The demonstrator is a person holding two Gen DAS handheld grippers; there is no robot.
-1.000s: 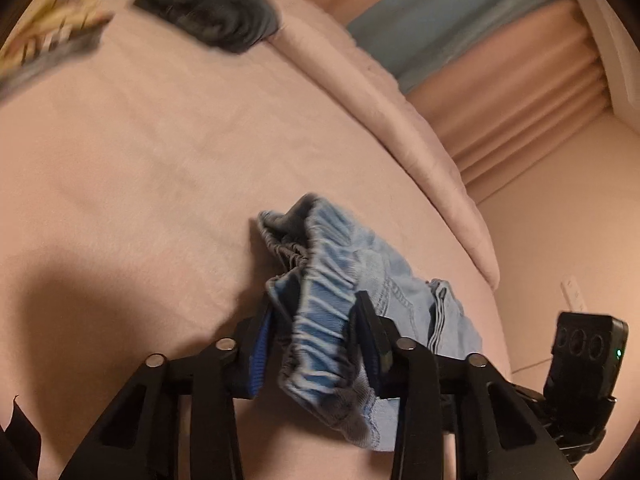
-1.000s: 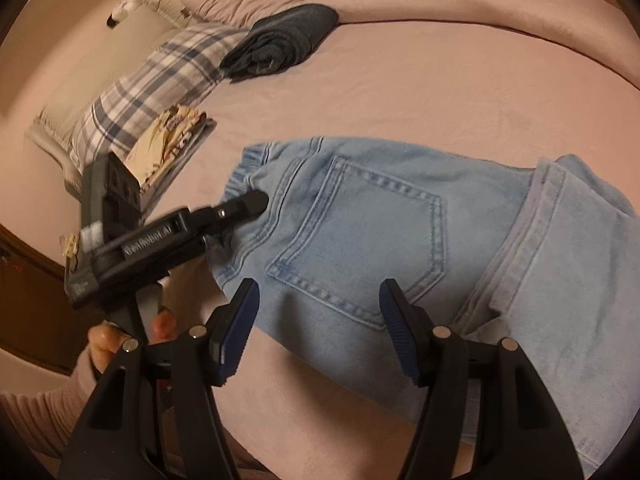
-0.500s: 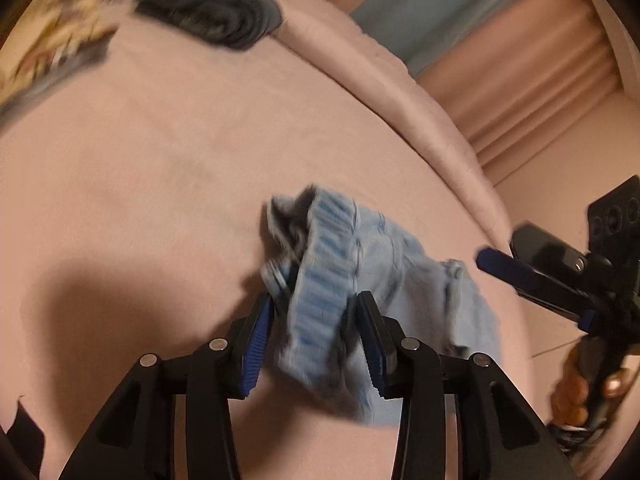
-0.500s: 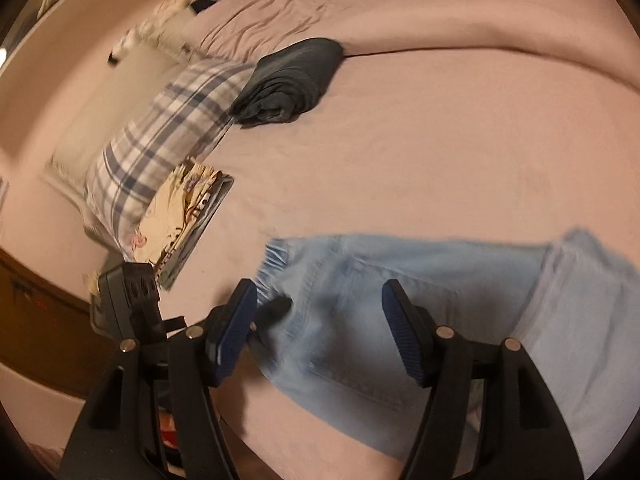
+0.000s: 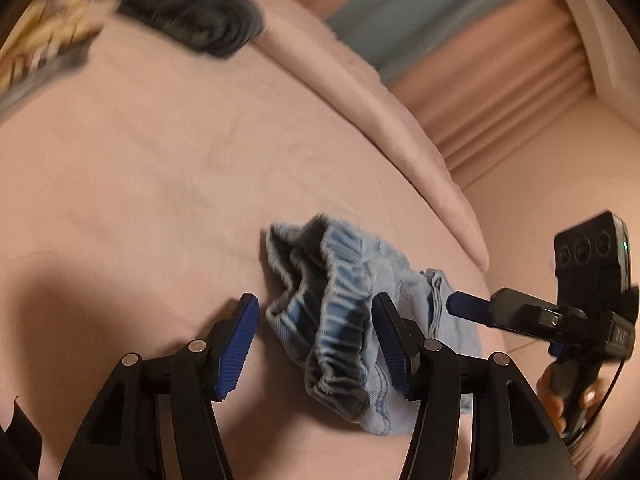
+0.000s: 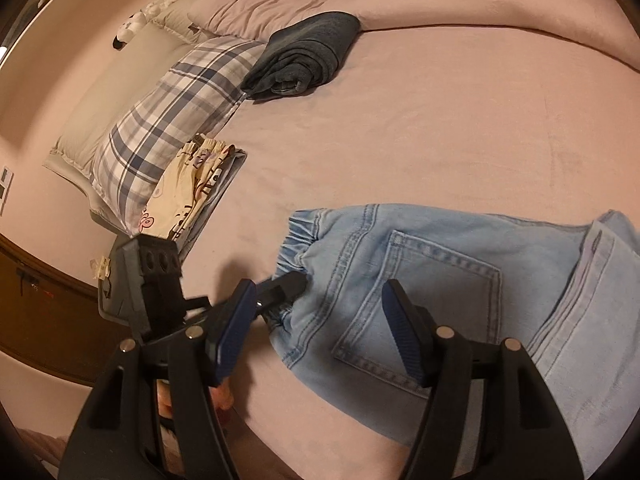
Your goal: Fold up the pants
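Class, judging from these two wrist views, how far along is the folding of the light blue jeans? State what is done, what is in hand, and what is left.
Done: the jeans lie on the bed with a leg part doubled over at the right. In hand: nothing is gripped; the left gripper is open astride the elastic waistband, and the right gripper is open above the back pocket. Left: further folds into a compact bundle like the dark folded pants.

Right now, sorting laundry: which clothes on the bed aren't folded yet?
The light blue jeans, spread flat by the grippers; the dark pants and patterned pair lie folded.
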